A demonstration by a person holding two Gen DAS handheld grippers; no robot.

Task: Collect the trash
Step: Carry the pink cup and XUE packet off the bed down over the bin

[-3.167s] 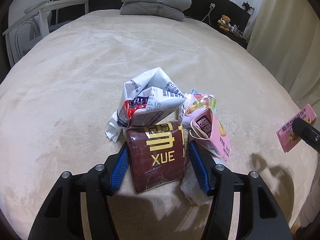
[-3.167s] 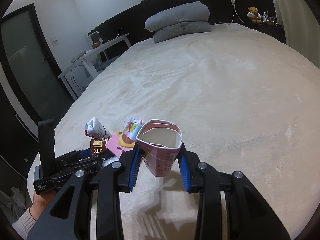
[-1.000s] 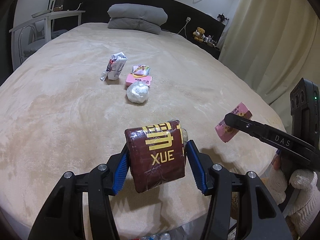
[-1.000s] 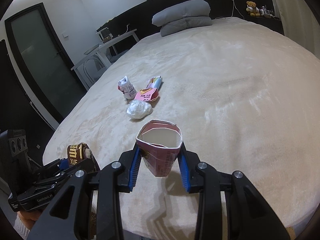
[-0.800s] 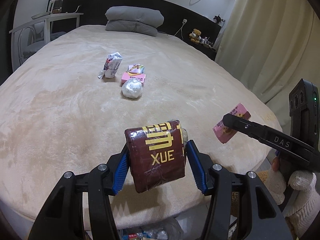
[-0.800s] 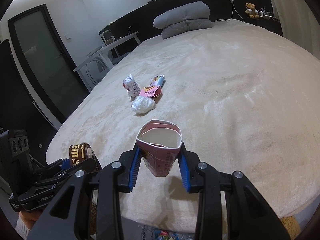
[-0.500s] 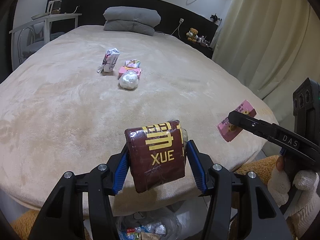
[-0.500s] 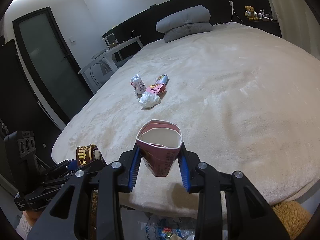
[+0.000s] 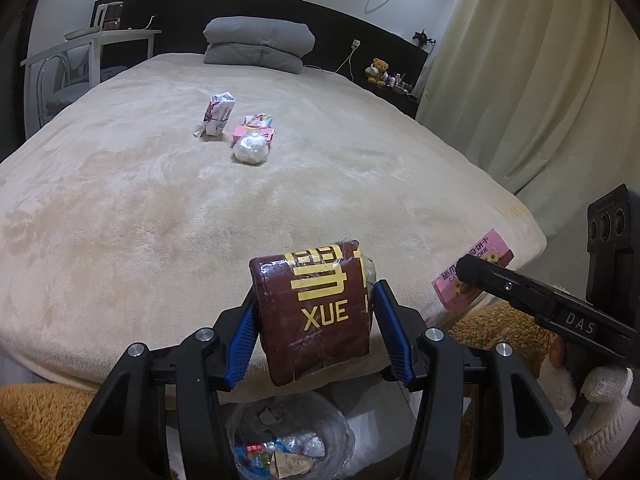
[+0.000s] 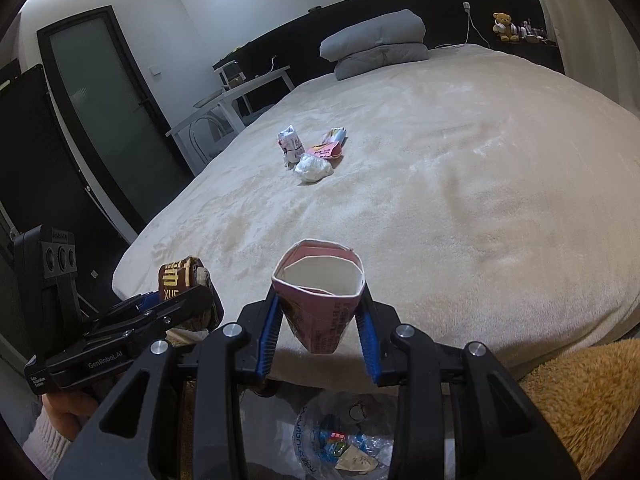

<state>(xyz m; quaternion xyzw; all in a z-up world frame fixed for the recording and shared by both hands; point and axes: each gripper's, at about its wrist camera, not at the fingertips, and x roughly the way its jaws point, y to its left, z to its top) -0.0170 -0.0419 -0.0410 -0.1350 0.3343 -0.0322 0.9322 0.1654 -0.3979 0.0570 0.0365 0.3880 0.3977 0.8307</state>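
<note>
i have the left gripper (image 9: 314,320) clenched on the brown xue packet (image 9: 316,314) and the right gripper (image 10: 320,320) clamped on the pink carton (image 10: 320,300), both held past the bed (image 9: 160,208) edge above the lined trash bin (image 9: 288,436) so they can drop in. three more scraps (image 9: 240,132) wait mid-bed.
</note>
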